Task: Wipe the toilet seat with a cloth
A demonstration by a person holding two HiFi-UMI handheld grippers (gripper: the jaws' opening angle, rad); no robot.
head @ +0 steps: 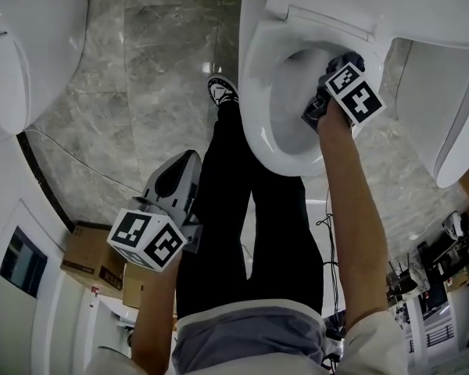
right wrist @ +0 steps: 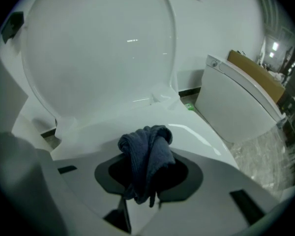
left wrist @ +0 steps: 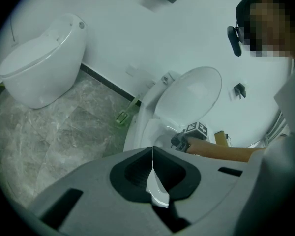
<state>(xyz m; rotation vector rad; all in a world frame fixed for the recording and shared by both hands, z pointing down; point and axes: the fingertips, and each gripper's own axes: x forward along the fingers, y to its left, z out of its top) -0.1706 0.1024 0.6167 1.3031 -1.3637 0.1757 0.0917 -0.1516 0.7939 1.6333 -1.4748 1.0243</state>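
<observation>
A white toilet [head: 266,76] stands with its lid [right wrist: 98,48] raised and its seat [right wrist: 196,136] down. My right gripper [head: 334,80] reaches down to the seat's right side, over the bowl. It is shut on a bunched dark blue cloth [right wrist: 147,154], which sticks out past the right gripper [right wrist: 147,181] toward the seat. In the head view the cloth [head: 344,59] shows just beyond the marker cube. My left gripper [head: 186,162] hangs apart from the toilet, beside the person's leg, over the floor. The left gripper [left wrist: 152,154] is shut with nothing in it.
A second toilet [head: 16,53] stands at the left and a third [head: 445,108] close on the right. A green object [left wrist: 122,116] lies on the marble floor by the toilet base. Cardboard boxes [head: 94,256] sit at the lower left. The person's shoe [head: 223,91] touches the bowl's foot.
</observation>
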